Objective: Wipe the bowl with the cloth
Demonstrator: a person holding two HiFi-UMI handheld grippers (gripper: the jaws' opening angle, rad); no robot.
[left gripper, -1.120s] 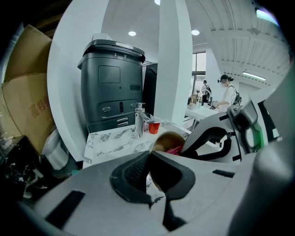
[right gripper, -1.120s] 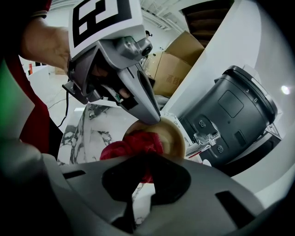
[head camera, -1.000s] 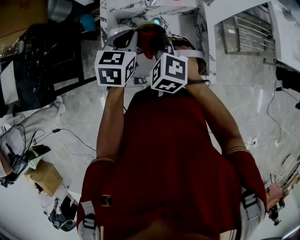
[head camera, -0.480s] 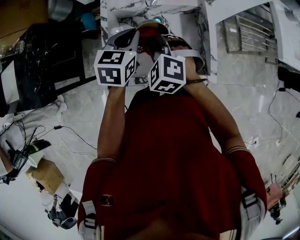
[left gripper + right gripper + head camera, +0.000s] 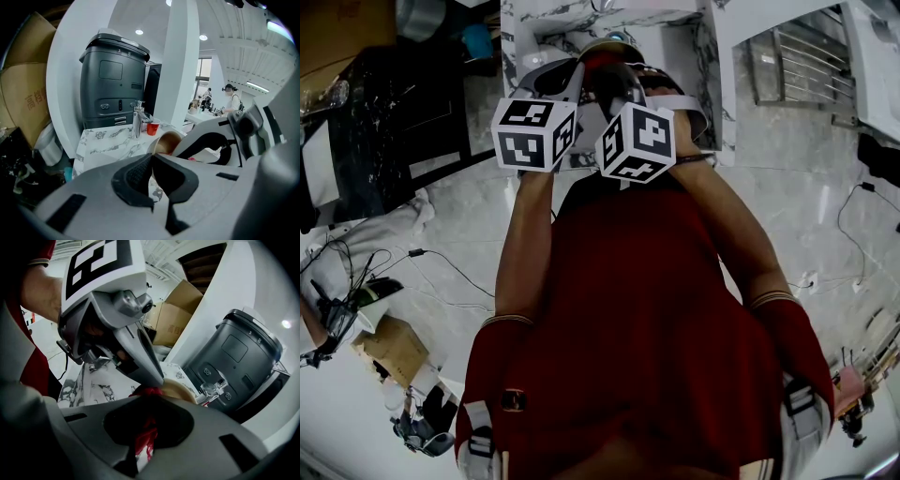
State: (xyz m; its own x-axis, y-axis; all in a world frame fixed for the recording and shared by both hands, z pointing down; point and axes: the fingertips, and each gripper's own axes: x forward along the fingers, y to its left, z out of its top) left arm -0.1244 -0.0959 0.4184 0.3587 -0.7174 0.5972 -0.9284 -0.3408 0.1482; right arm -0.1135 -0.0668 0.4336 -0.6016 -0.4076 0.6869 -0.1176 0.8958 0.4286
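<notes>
Head view: red cloth (image 5: 602, 66) sits between the two raised grippers, over the far marble counter (image 5: 667, 47).
Left gripper (image 5: 151, 157): fingers pinched together on the rim of the tan bowl (image 5: 168, 142).
Right gripper (image 5: 147, 401): fingers closed on the bunched red cloth, which is pressed against the bowl.
Bowl: tilted on its side above the counter, nearer than the faucet (image 5: 137, 119) and red cup (image 5: 152, 127).

Pale glossy marble floor (image 5: 441, 244); white veined marble counter (image 5: 105, 140); dark grey boxy machine (image 5: 112, 89) stood behind; round ceiling lights (image 5: 139, 32) glowed.
</notes>
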